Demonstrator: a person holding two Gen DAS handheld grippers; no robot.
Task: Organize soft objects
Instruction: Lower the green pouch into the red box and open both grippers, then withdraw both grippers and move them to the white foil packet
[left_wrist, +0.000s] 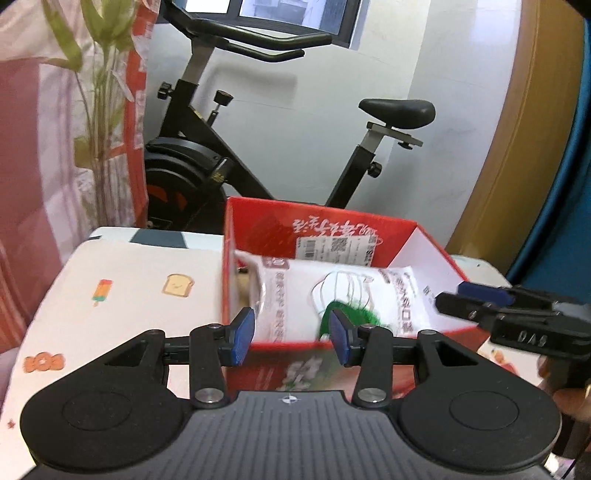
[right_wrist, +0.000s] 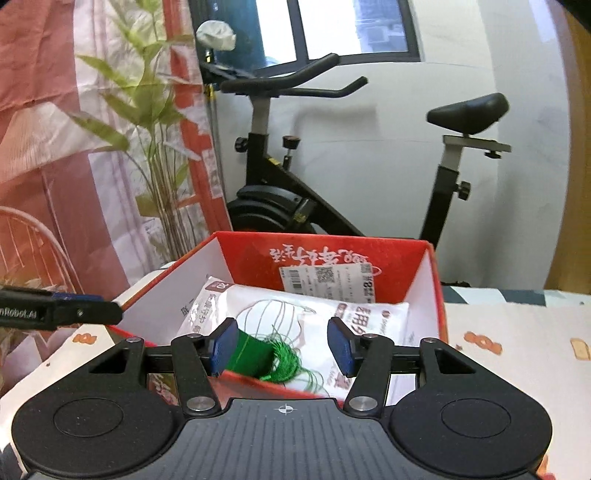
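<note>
A red cardboard box (left_wrist: 258, 221) (right_wrist: 391, 258) stands open on the table. Inside lies a white plastic pack of face masks (left_wrist: 295, 291) (right_wrist: 369, 314), with a green tasselled cloth item (left_wrist: 354, 312) (right_wrist: 258, 356) on top of it. My left gripper (left_wrist: 291, 338) is open and empty just before the box's near rim. My right gripper (right_wrist: 282, 345) is open above the near rim, with the green item between its jaws and not gripped. The right gripper also shows at the right of the left wrist view (left_wrist: 476, 299); the left gripper shows at the left of the right wrist view (right_wrist: 85, 306).
The table has a white cloth with small food prints (left_wrist: 122, 295) (right_wrist: 517, 332). Behind it stand a black exercise bike (left_wrist: 207, 162) (right_wrist: 295, 206), a green plant (left_wrist: 99, 85) (right_wrist: 155, 122) and a pink-red curtain (left_wrist: 33, 155).
</note>
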